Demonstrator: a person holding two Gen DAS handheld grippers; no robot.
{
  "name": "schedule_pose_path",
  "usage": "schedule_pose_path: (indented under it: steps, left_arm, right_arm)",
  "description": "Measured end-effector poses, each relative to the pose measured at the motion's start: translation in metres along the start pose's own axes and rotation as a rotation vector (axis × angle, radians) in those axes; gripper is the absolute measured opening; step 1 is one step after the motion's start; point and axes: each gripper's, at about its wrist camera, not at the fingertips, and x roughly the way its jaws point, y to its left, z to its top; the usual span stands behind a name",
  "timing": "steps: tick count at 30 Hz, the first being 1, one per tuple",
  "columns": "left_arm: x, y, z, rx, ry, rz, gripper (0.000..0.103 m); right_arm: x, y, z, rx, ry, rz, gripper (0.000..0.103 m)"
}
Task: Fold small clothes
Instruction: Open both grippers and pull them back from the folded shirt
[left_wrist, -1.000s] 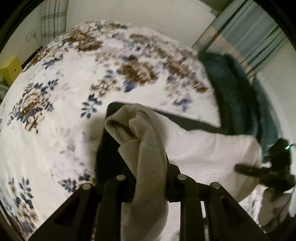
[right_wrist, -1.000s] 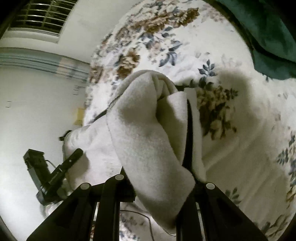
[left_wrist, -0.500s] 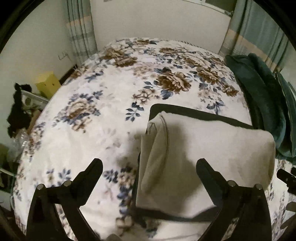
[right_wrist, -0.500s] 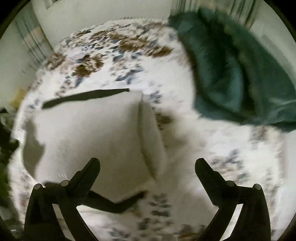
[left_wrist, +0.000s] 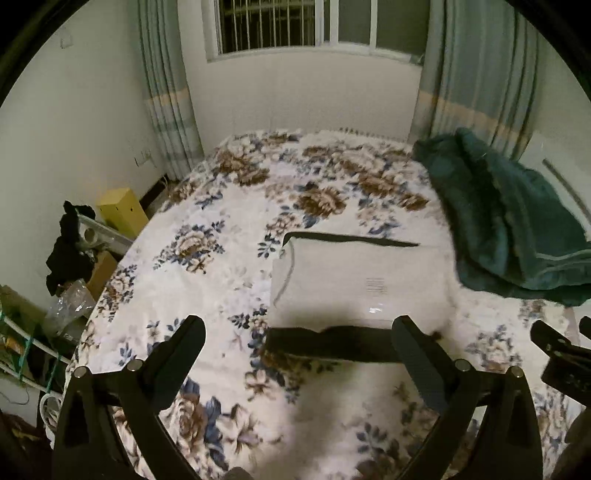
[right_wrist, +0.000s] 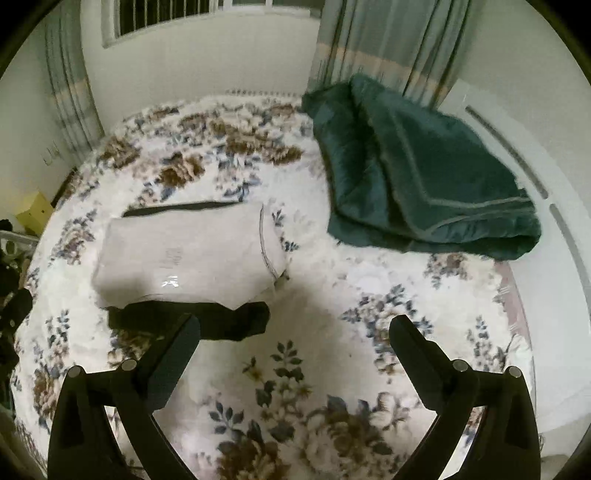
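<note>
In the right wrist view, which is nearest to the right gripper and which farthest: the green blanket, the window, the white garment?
From the right gripper:
1. White garment, ahead on the left, folded on the bed.
2. Green blanket, farther back on the right.
3. Window, on the far wall.

Dim indoor light w/ greenish cast, soft blur throughout (right view worse), heavy fisheye warp, black corners.

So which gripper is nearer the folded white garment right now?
Left, narrowly. The left gripper hangs open with the white garment directly ahead between its fingers. The right gripper, also open, sits off to the garment's right, over bare floral bedspread.
</note>
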Motion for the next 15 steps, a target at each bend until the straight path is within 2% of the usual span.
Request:
schedule_pose_path:
  steps: [5,15]
  left_arm:
    - [-0.085,-0.01,-0.008,0.007,-0.062,0.006,0.103]
    - [-0.215,-0.016,-0.031,0.003,-0.157,0.002,0.103]
  right_arm:
    - [-0.093,-0.026,-0.022,-0.008,-0.075,0.007,0.103]
    - [-0.25,-0.068,-0.069,-0.035,-0.215,0.052,0.103]
